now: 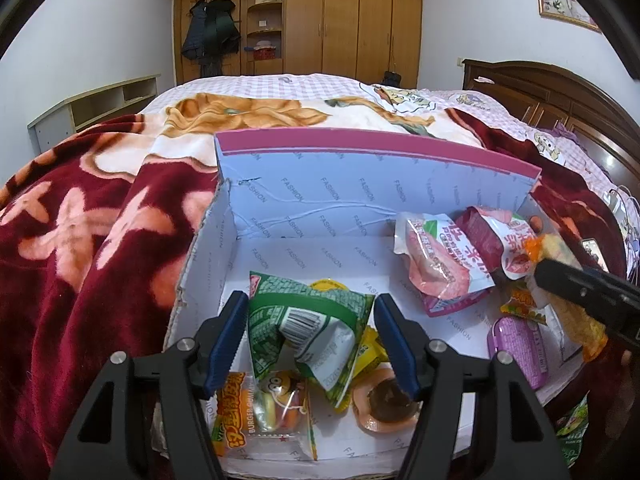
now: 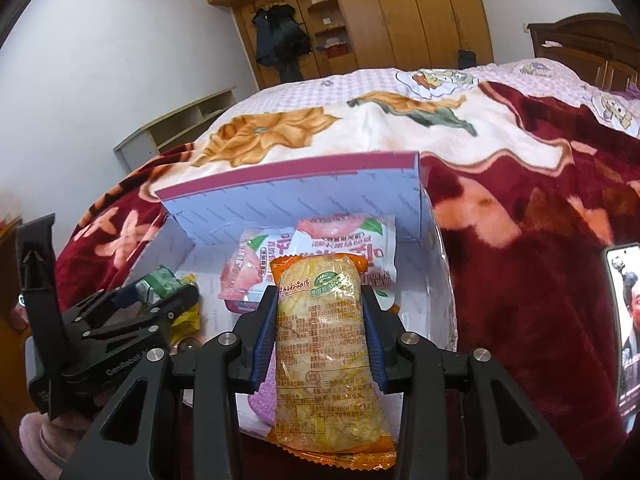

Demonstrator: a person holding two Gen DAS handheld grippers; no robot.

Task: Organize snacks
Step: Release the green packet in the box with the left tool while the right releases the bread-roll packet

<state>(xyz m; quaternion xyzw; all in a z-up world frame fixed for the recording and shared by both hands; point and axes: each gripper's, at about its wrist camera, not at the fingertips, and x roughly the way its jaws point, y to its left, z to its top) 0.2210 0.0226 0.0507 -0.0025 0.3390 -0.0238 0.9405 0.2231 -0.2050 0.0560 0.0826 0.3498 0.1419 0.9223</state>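
Right claw (image 2: 320,312) grips a crinkly orange-edged packet (image 2: 328,344); left claw (image 1: 310,344) straddles a green pouch (image 1: 304,320), released.

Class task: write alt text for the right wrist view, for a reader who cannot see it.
The right gripper is shut on a clear orange-ended snack packet, holding it over an open pale blue cardboard box on a red floral blanket. Pink snack packets lie inside; the left gripper is at the left.
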